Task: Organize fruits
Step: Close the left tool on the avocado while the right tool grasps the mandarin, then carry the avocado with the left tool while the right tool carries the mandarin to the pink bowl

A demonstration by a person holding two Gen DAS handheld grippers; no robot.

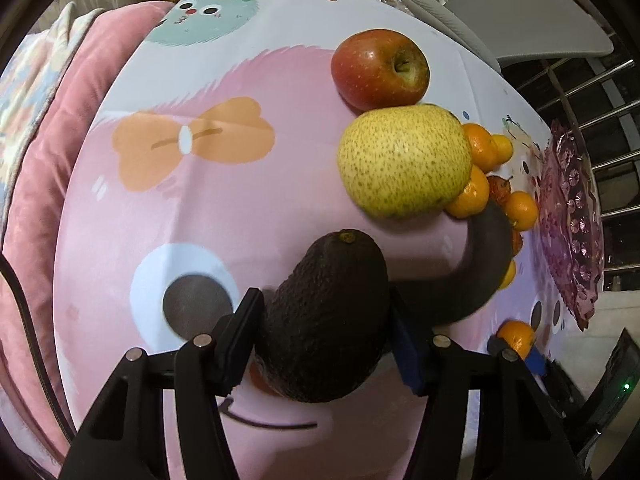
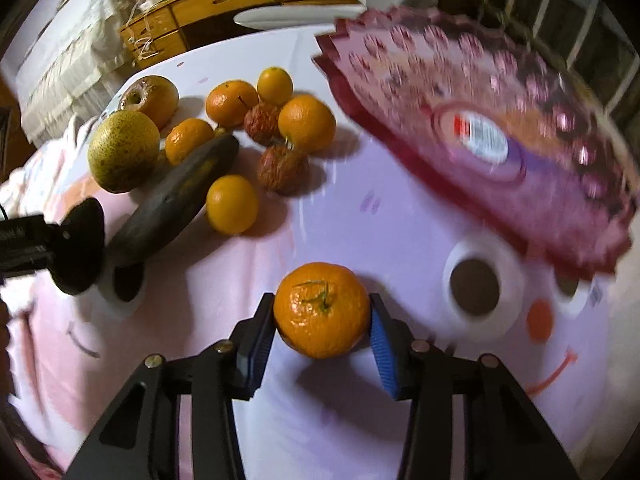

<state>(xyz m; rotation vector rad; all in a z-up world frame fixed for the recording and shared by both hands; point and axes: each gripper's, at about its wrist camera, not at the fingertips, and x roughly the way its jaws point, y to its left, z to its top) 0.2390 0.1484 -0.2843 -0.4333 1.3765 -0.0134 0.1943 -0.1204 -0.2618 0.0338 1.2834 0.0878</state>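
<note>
My left gripper (image 1: 326, 320) is shut on a dark avocado (image 1: 328, 316) and holds it above the pink cloth. Ahead of it lie a yellow pear (image 1: 404, 160), a red apple (image 1: 380, 68) and several oranges (image 1: 480, 148). My right gripper (image 2: 322, 320) is shut on an orange (image 2: 322, 308) above the cloth. In the right wrist view the fruit pile shows at the upper left: the pear (image 2: 122, 156), the apple (image 2: 150, 96), a blackened banana (image 2: 176, 192), several oranges (image 2: 306, 122) and two reddish fruits (image 2: 282, 168). The avocado (image 2: 78, 244) in the left gripper shows at the left edge.
A pink glass plate (image 2: 492, 140) with a scalloped rim sits at the right, also at the right edge in the left wrist view (image 1: 568, 220). The cartoon tablecloth (image 1: 200, 208) covers the table. A pink cushion (image 1: 36, 200) lies left, a grey chair (image 1: 532, 24) behind, a wooden cabinet (image 2: 224, 8) beyond.
</note>
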